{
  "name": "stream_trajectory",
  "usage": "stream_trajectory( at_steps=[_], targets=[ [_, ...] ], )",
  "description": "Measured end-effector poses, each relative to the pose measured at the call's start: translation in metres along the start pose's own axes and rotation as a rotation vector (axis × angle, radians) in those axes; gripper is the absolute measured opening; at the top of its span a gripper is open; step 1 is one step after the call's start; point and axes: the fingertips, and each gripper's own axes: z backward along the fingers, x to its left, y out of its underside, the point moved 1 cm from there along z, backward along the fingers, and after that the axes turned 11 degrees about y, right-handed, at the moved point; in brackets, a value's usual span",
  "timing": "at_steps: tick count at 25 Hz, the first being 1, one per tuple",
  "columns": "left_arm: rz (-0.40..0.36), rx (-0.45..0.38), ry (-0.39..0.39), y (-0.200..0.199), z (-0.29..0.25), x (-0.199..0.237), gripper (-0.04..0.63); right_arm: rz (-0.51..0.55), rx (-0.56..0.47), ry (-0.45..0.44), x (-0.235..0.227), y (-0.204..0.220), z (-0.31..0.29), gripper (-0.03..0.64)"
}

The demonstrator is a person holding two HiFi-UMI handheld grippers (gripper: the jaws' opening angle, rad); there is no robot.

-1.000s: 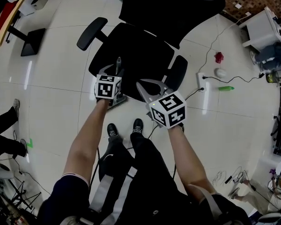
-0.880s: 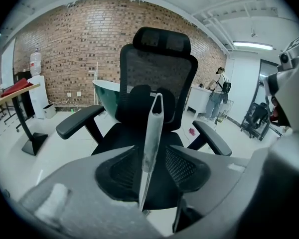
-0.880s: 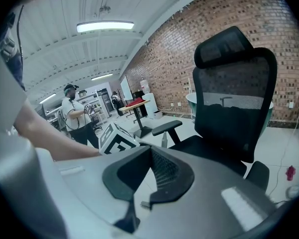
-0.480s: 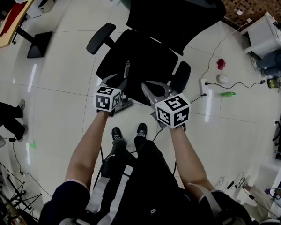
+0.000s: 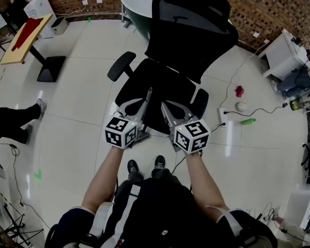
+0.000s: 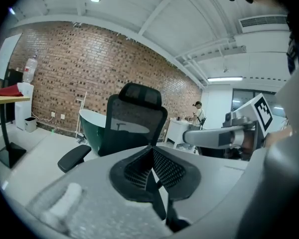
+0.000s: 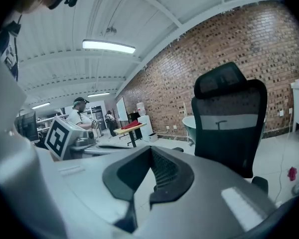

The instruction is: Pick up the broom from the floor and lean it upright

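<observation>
Head view and both gripper views leave us unable to say where the broom is: we find it in none of them. In the left gripper view, the left gripper (image 6: 150, 147) has its black ribbed pads together at the tips. Its jaws have just been closing, and nothing is between them. In the right gripper view, the right gripper (image 7: 150, 148) looks the same: dark pads meet at the tips with nothing caught, and pale floor shows through the slot behind them. Both have smooth grey plastic bodies, and each carries a white cube with black square markers. We see them held side by side, near each other.

Directly ahead of both stands a black office chair (image 5: 163, 84) with a padded seat, two rounded armrests and a tall mesh back under a curved headrest. It stands between the grippers and a round dark green tub (image 5: 137, 1) with a white rim, which sits near a rough red-brown brick wall (image 5: 279, 6). The floor (image 5: 77, 97) is glossy white tile. To the right lie a white power strip (image 5: 221, 117) with a black cable, a small red thing (image 5: 239, 91) and a green one (image 5: 248, 121). At the far left we see a wooden-topped desk (image 5: 13, 53) bearing a red cloth, and another person's legs (image 5: 15, 122) reach in from the edge.
</observation>
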Motion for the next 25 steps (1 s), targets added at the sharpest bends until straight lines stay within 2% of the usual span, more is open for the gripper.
stream_trajectory(
  at_steps=[7,14,20,25],
  targets=[
    [-0.036,-0.061,0.061,-0.039,0.028,-0.031,0.002,0.025,-0.092,-0.031,0.029,-0.032,0.015,0.003],
    [-0.149,-0.064,0.091,-0.065,0.037,-0.045,0.002,0.045,-0.158,-0.052,0.046,-0.054,0.024,0.003],
    [-0.18,-0.065,0.084,-0.076,0.038,-0.046,0.002,0.064,-0.187,-0.048,0.046,-0.069,0.029,0.003],
    [-0.174,-0.067,0.098,-0.077,0.037,-0.046,0.002,0.075,-0.188,-0.041,0.044,-0.069,0.03,0.003]
  ],
)
